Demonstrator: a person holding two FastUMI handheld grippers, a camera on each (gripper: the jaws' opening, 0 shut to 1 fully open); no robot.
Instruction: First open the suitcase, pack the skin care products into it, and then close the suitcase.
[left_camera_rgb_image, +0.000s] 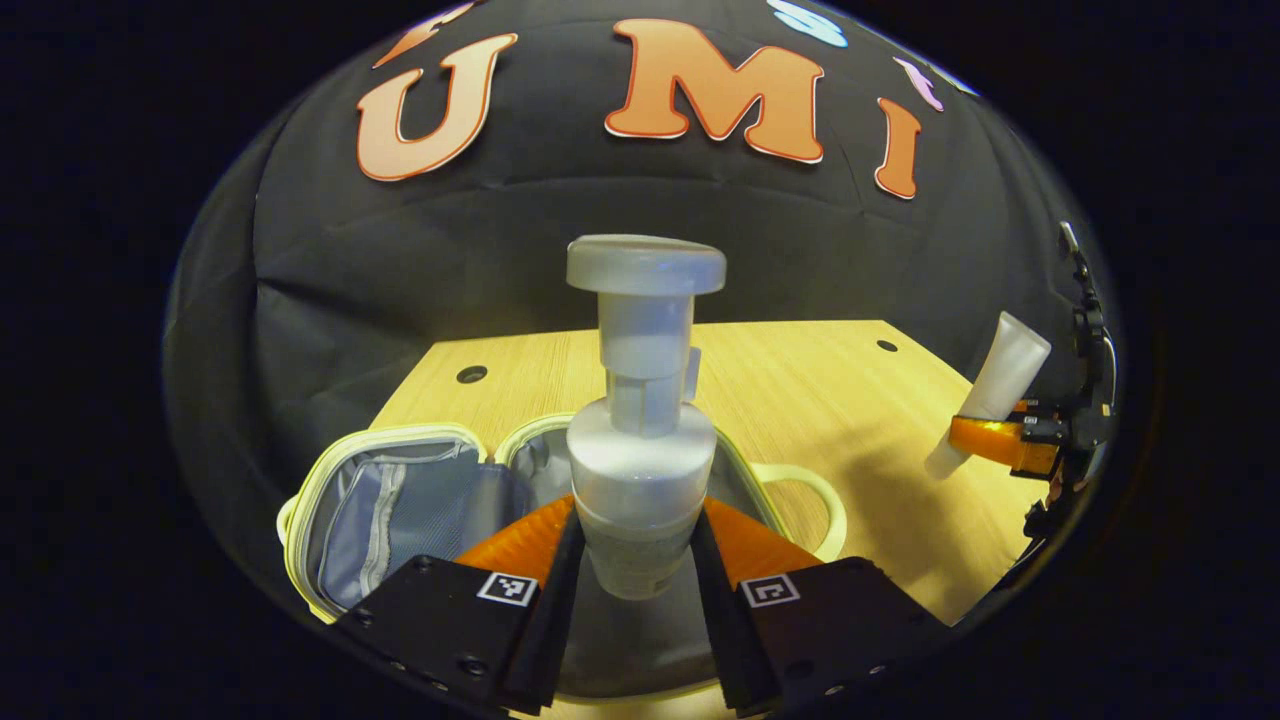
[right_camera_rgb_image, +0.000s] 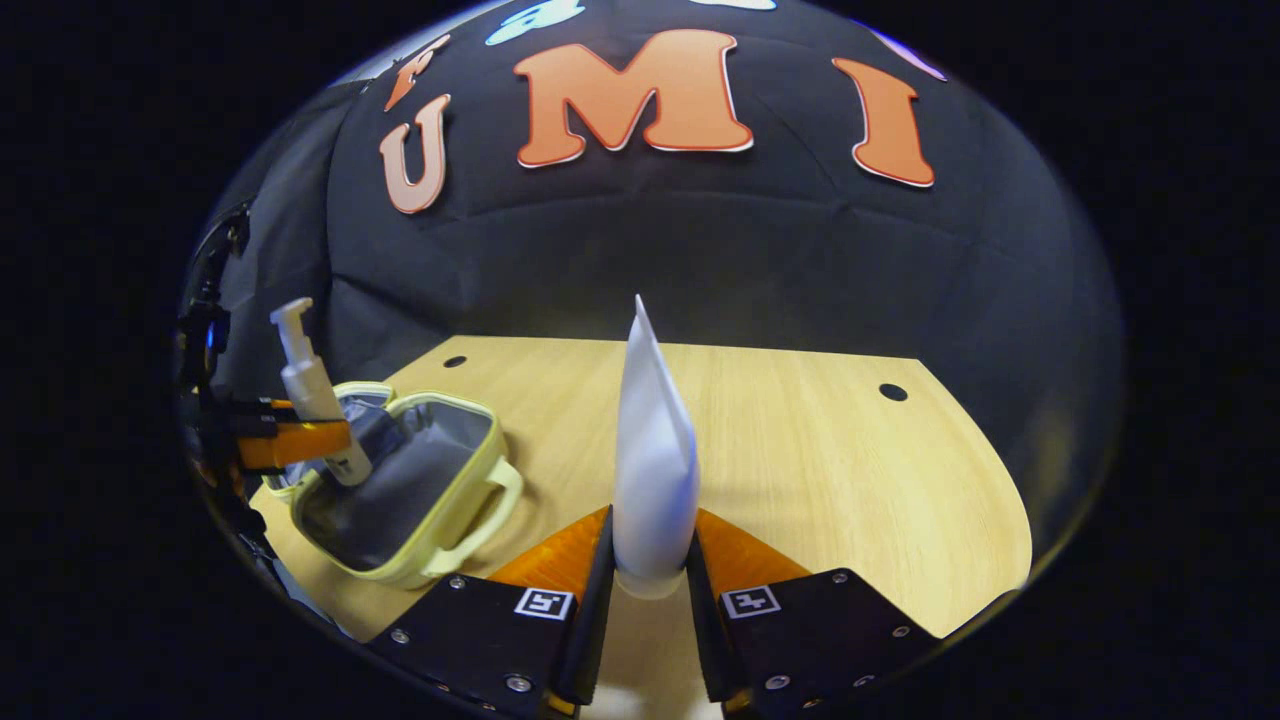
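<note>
The left gripper (left_camera_rgb_image: 640, 560) grasps an upright pump bottle (left_camera_rgb_image: 642, 430) between its jaws, with the open suitcase (left_camera_rgb_image: 400, 500) lying just beyond. The right gripper (right_camera_rgb_image: 652, 560) clamps a white tube (right_camera_rgb_image: 655, 460) over the bare wooden table (right_camera_rgb_image: 820, 450).

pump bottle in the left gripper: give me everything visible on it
The pump bottle is whitish, translucent-looking plastic: a round body, a wider collar, a stepped neck and a flat, wide pump head with a nozzle, seen side-on in the right gripper view. It stands roughly upright, pump head up, clamped low on its body between both fingers of the left gripper. It is held in the air above the open suitcase, whose grey lining shows behind it. Any label is not discernible.
</note>
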